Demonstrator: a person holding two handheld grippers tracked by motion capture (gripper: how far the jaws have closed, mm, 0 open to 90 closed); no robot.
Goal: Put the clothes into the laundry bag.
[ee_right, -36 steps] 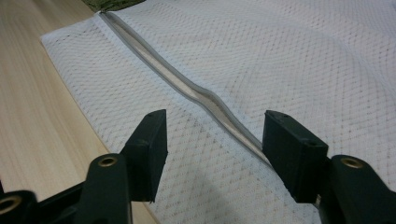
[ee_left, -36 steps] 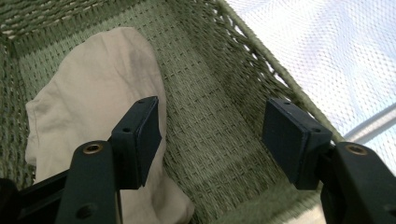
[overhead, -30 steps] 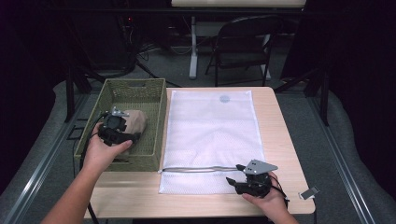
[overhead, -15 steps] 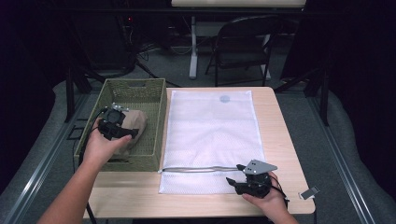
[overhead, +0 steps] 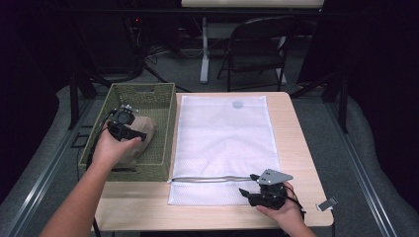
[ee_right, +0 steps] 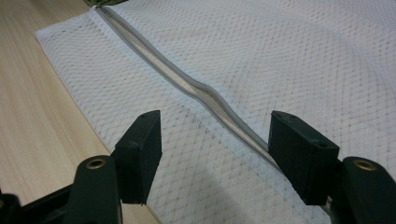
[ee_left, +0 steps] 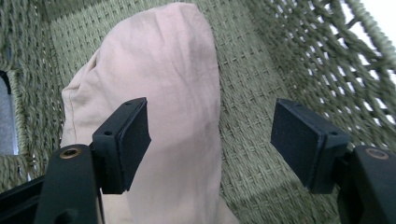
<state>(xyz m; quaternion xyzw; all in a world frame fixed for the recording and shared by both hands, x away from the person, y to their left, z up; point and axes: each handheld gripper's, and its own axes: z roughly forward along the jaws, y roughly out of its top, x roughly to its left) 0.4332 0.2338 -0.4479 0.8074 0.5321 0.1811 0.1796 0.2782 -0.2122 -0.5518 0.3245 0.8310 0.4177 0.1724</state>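
A pale pink cloth [overhead: 145, 127] lies bunched in the green woven basket [overhead: 143, 87] at the table's left. My left gripper [overhead: 136, 134] hovers over it inside the basket. In the left gripper view the cloth [ee_left: 159, 84] runs under the left pad and into the gap, and my left gripper [ee_left: 210, 135] is open, its jaws having just been opening, with neither pad pressing on it. A white mesh bag [overhead: 227, 133] lies flat on the table. My right gripper [overhead: 247, 193] stands open at its near edge, and straddles the grey zipper [ee_right: 201, 91] in the right gripper [ee_right: 215, 140] view.
The basket wall [ee_left: 289, 60] rises close on the right of the left gripper. A small grey object [overhead: 327, 203] lies at the table's near right corner. A folding chair [overhead: 257, 49] stands beyond the light wooden table [overhead: 296, 128].
My left hand has moved a little farther into the basket over the cloth, and its jaws have widened. The right hand has stayed where it was.
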